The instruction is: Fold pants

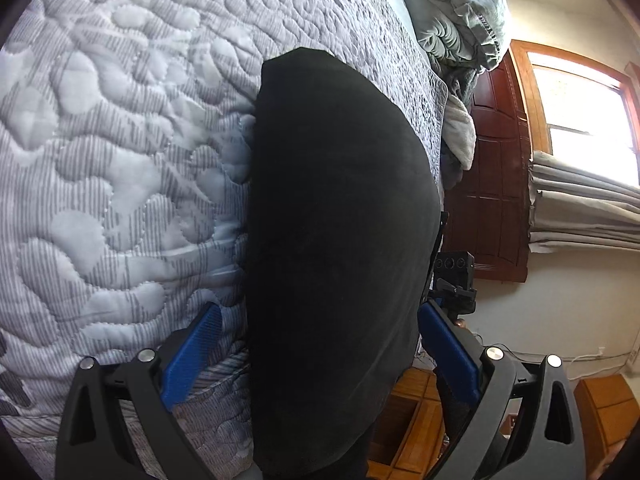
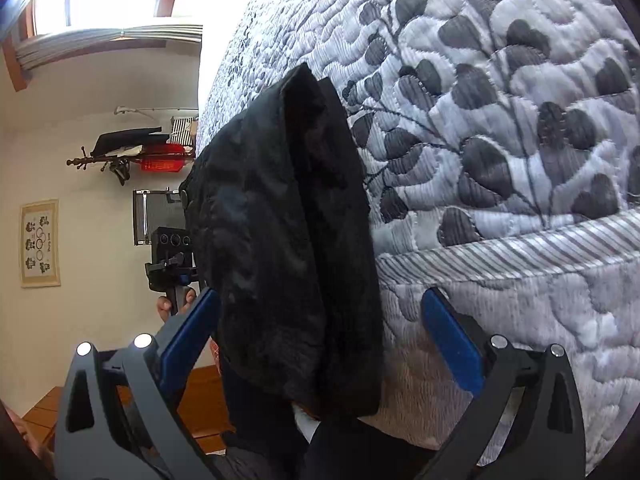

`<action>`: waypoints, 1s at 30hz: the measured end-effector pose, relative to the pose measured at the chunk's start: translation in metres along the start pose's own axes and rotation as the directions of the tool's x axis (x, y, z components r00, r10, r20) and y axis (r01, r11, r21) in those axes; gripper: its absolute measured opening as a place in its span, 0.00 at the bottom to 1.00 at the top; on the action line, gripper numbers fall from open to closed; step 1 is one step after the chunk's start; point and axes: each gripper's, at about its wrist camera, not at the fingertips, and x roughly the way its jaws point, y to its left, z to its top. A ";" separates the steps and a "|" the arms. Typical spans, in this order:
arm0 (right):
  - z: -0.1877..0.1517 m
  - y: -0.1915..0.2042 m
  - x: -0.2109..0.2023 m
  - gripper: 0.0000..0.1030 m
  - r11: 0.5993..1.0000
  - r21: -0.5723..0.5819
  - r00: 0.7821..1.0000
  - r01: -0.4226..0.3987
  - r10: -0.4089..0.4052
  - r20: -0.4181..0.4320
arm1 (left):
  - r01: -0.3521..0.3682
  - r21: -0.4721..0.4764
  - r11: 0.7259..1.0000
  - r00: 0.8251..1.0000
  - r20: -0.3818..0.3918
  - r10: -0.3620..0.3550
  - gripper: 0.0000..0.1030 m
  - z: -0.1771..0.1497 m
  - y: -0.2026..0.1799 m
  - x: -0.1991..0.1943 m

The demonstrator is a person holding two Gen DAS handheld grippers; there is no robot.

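The black pants [image 1: 336, 240] lie folded into a compact stack on the quilted bed [image 1: 120, 140], near its edge. In the right wrist view the pants [image 2: 288, 248] show stacked layers with a fold line down the middle. My left gripper [image 1: 320, 320] is open, its blue pads [image 1: 192, 356] apart on either side of the stack's near end. My right gripper [image 2: 320, 320] is open too, its pads [image 2: 452, 344] straddling the other end. Neither clamps the cloth. The other gripper shows beyond the pants in each view [image 2: 172, 256].
The grey leaf-patterned quilt [image 2: 500, 120] covers the bed. Pillows and bedding [image 1: 460, 12] pile at the bed's far end. A dark wooden door [image 1: 496, 184], a bright window [image 1: 580, 120] and a wooden floor [image 1: 416, 432] lie beyond the bed edge. A coat rack [image 2: 132, 156] stands by the wall.
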 end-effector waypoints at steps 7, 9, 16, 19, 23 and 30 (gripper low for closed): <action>0.001 0.007 0.015 0.98 0.999 -0.006 0.999 -0.045 0.045 0.005 | 0.000 0.013 1.000 0.999 -0.040 0.000 0.96 0.005 -0.003 0.016; 0.004 0.012 0.020 0.98 0.999 -0.005 0.999 -0.054 0.054 -0.008 | -0.002 0.014 1.000 0.999 -0.046 0.003 0.96 0.005 -0.003 0.019; 0.002 0.024 0.032 0.73 0.997 -0.068 0.999 -0.033 0.034 0.011 | -0.034 -0.005 0.999 0.999 -0.012 0.034 0.54 0.001 -0.002 0.017; -0.002 0.022 0.024 0.51 0.996 -0.056 0.997 -0.065 0.066 0.027 | -0.036 -0.002 0.999 0.999 0.010 0.036 0.43 -0.003 -0.005 0.015; -0.007 0.040 0.016 0.40 0.995 -0.084 0.998 -0.049 0.053 0.044 | -0.048 0.010 0.999 0.998 0.034 0.048 0.33 -0.006 -0.014 0.011; 0.022 0.097 0.017 0.37 0.986 -0.159 0.997 -0.055 0.064 0.053 | -0.061 0.048 0.997 0.994 0.095 0.056 0.29 0.009 -0.037 -0.027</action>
